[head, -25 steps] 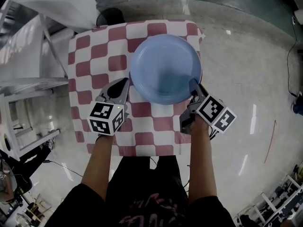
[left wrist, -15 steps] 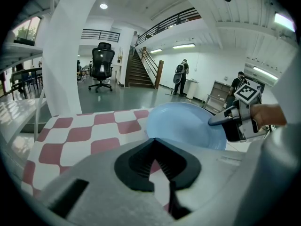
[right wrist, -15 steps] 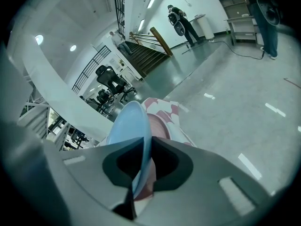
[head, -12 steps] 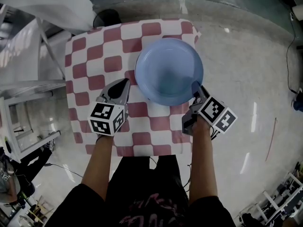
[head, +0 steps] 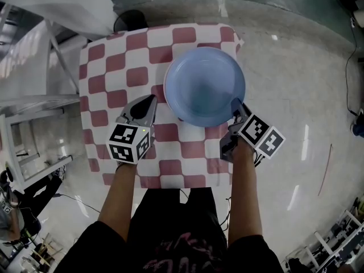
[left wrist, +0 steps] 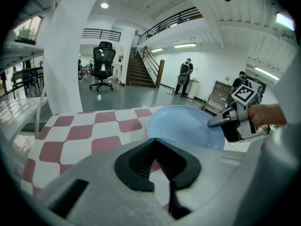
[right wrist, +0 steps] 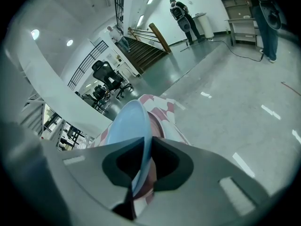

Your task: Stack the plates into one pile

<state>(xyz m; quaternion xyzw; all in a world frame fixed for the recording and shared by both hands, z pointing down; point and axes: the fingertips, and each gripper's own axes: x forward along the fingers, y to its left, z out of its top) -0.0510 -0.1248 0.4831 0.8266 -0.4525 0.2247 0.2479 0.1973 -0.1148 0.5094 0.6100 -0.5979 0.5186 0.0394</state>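
A light blue plate is over the right half of the red-and-white checked tablecloth, with its right rim reaching the table's edge. My right gripper is shut on the plate's near right rim. In the right gripper view the plate is seen edge-on, its rim pinched between the jaws of the right gripper. My left gripper is shut and empty, just left of the plate and apart from it. The left gripper looks across at the plate and the right gripper. I cannot tell what lies under the plate.
The small table stands on a glossy grey floor. A white frame and shelf stand close on the left. A black office chair and people are far off in the hall.
The blue plate and my right gripper have shifted a little to the right across the cloth. The left gripper has stayed where it was, shut.
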